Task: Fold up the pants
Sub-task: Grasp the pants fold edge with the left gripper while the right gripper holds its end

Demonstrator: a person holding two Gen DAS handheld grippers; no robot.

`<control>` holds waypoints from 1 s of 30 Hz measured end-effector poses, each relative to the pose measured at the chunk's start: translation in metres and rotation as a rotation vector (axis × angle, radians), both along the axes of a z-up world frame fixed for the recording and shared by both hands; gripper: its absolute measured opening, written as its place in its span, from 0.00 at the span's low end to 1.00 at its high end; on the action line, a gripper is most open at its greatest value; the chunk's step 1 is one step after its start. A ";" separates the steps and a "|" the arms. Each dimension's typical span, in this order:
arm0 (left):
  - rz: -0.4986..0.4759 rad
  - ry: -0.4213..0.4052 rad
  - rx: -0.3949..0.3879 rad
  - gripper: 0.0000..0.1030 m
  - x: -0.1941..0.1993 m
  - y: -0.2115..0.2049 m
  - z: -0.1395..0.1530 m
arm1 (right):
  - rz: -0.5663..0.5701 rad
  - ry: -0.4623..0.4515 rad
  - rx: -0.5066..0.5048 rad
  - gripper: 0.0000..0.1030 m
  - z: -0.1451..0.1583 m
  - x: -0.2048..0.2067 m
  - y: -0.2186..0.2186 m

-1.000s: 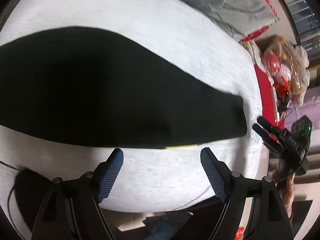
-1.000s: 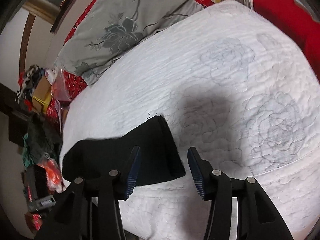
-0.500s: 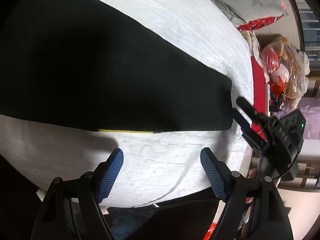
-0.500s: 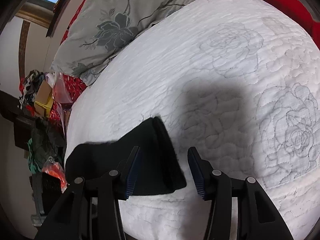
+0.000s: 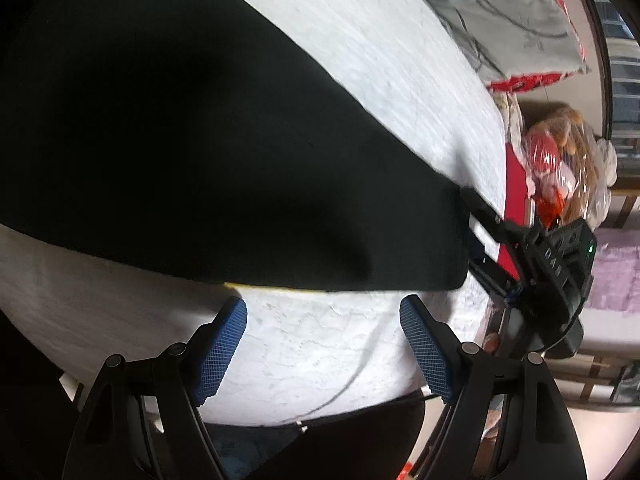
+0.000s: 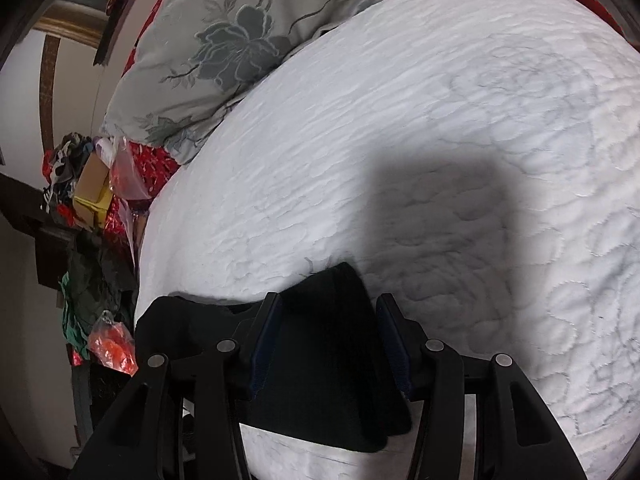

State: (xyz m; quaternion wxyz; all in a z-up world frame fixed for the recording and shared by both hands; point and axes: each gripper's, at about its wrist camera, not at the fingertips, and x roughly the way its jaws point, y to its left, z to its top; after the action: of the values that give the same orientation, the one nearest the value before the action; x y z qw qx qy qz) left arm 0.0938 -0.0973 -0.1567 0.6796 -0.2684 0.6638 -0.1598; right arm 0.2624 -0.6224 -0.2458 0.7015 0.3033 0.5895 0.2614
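We are looking down at a bed (image 6: 460,128) covered by a white quilted cover stitched with flower outlines. Black pants (image 5: 192,152) are lying flat across it in a long dark band. A thin yellow strip is showing along their near edge.

Beside the bed, a clear plastic bag (image 5: 568,172) is holding red and tan things that we cannot make out. In the right wrist view, a small cardboard box (image 6: 94,190) is sitting among heaped clothes, its contents hidden, and a grey floral pillow (image 6: 240,40) is resting at the head of the bed.

We are holding the left tool (image 5: 323,346) with its blue-padded fingers wide apart over bare cover, just short of the pants' near edge and not touching them. The narrow end of the pants is lying between the fingers of the right tool (image 6: 328,344), which are standing partly apart on either side of the cloth. We cannot tell whether the pads are pressing on it. In the left wrist view, the right tool (image 5: 472,220) is reaching in at that same end.
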 end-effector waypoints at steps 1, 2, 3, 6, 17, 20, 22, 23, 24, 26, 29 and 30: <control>0.020 -0.003 -0.002 0.76 0.000 0.007 0.000 | 0.004 -0.001 -0.004 0.50 0.000 0.000 0.000; 0.038 -0.001 -0.007 0.76 0.001 0.014 -0.001 | 0.007 -0.002 -0.007 0.50 0.000 -0.001 0.001; 0.053 0.010 -0.012 0.76 0.002 0.018 -0.004 | 0.009 -0.004 -0.008 0.50 -0.001 -0.001 0.001; 0.086 0.048 -0.053 0.76 0.004 0.027 -0.009 | 0.019 -0.012 -0.011 0.49 -0.001 -0.001 0.002; 0.108 0.071 -0.006 0.24 0.003 0.025 -0.005 | 0.012 -0.029 -0.057 0.12 -0.001 -0.003 -0.012; 0.108 0.061 0.007 0.22 0.000 0.022 0.002 | -0.009 0.013 -0.024 0.13 -0.010 -0.005 -0.020; 0.118 0.068 -0.003 0.27 -0.002 0.017 0.005 | -0.019 0.027 -0.007 0.17 -0.010 -0.006 -0.023; 0.114 0.075 -0.020 0.29 -0.003 0.014 0.006 | -0.027 0.027 -0.003 0.18 -0.008 -0.006 -0.026; 0.108 0.082 -0.035 0.34 -0.005 0.015 0.005 | -0.034 0.027 0.006 0.20 -0.006 -0.006 -0.028; 0.097 0.106 -0.085 0.38 -0.010 0.005 0.005 | -0.053 0.022 0.021 0.31 -0.003 -0.005 -0.037; 0.070 0.120 -0.106 0.43 -0.010 -0.016 0.004 | -0.060 0.013 0.013 0.41 0.000 -0.004 -0.044; 0.066 0.126 -0.113 0.46 -0.010 -0.024 0.003 | -0.058 0.013 0.014 0.41 0.000 -0.003 -0.045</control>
State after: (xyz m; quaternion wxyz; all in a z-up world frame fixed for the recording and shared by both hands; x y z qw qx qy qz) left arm 0.0839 -0.1215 -0.1535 0.6252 -0.3373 0.6860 -0.1574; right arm 0.2594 -0.6676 -0.2456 0.7028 0.3268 0.5833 0.2430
